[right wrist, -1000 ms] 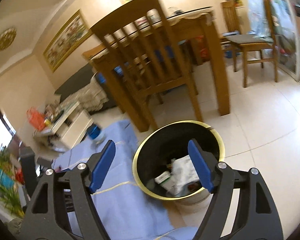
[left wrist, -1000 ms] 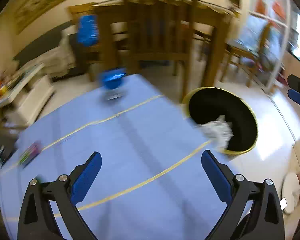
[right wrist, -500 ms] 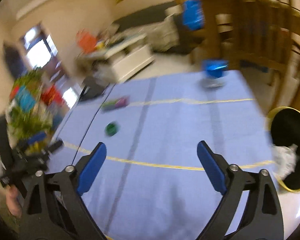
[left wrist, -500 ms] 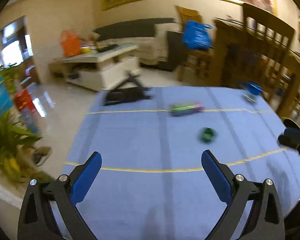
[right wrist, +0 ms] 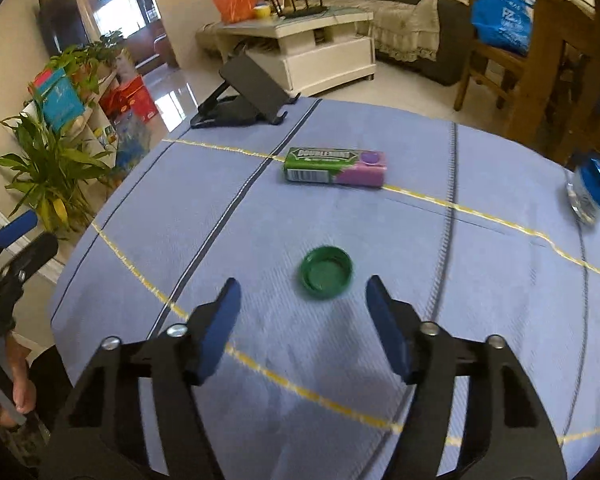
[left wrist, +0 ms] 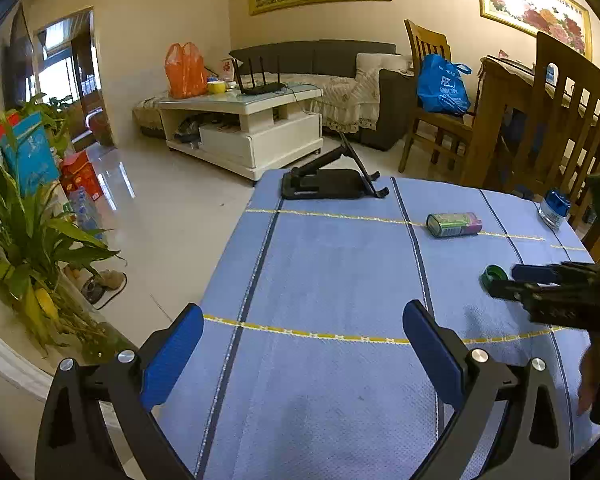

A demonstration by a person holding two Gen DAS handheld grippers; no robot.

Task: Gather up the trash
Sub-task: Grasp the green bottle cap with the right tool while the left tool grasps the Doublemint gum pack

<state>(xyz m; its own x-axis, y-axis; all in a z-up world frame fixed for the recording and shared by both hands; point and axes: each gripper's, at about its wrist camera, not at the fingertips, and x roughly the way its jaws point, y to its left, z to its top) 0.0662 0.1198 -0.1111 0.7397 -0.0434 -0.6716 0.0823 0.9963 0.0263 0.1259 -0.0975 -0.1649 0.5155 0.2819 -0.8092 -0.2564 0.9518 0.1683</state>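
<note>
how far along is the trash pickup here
Nothing visible confirms finished pickups; no bin shows. In hand: the right gripper points at the green bottle cap, jaws closing, cap not yet between them. Left: the gum pack and blue-lidded jar on the blue cloth. The left gripper is open, empty.

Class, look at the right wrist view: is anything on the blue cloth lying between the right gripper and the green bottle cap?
Nothing visible does. The round green plastic bottle cap lies on bare blue tablecloth just ahead of the right gripper, whose jaws are closing with nothing between them. The green-and-purple gum pack lies farther back, beyond the cap.
</note>
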